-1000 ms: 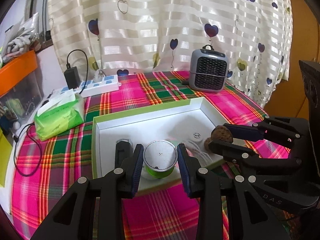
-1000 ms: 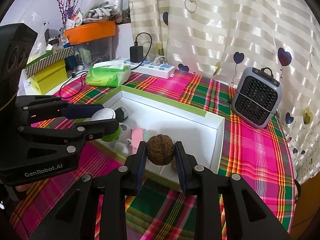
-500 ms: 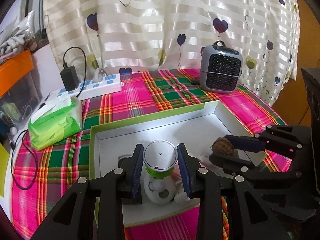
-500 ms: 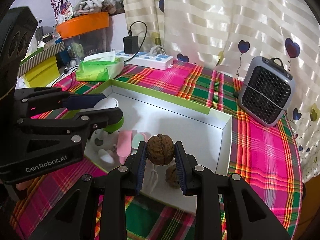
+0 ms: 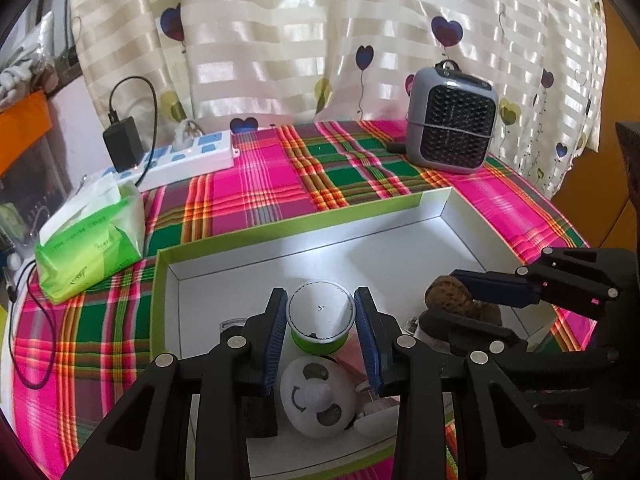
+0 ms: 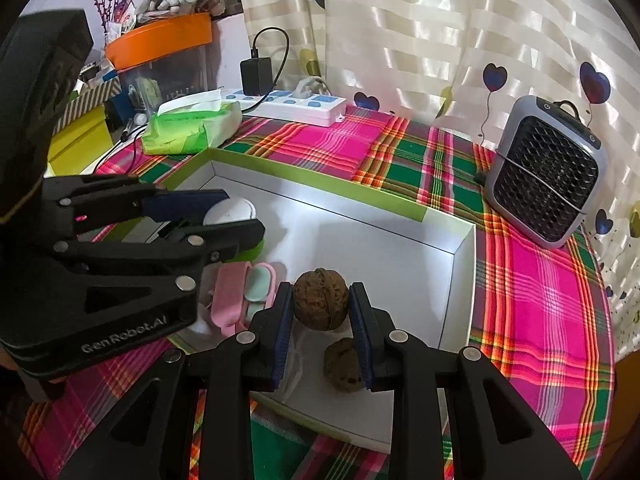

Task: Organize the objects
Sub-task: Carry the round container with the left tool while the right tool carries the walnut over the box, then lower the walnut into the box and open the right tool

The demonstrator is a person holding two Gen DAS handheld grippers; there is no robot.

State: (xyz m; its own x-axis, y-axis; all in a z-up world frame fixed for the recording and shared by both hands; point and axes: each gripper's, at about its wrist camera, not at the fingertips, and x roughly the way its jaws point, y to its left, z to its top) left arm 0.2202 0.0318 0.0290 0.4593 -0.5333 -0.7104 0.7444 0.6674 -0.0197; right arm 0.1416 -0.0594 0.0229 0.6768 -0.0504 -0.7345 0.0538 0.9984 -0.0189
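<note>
My left gripper [image 5: 321, 320] is shut on a small green cup with a white lid [image 5: 320, 320] and holds it over the near left part of the white box with a green rim [image 5: 288, 228]. My right gripper [image 6: 320, 312] is shut on a brown walnut [image 6: 320, 300], held above the box floor. A second walnut [image 6: 344, 364] lies in the box just below it. A white panda-face toy [image 5: 316, 400] lies under the cup. A pink case [image 6: 228, 300] lies in the box between the grippers.
A grey mini heater [image 6: 544, 168] stands at the back right on the plaid cloth [image 6: 532, 280]. A green tissue pack [image 5: 88, 248], a white power strip with a black charger [image 5: 180, 160] and an orange-lidded bin [image 6: 160, 40] are at the back left.
Both grippers have moved forward over the box with their loads. The panda toy, pink case and second walnut now show beneath them.
</note>
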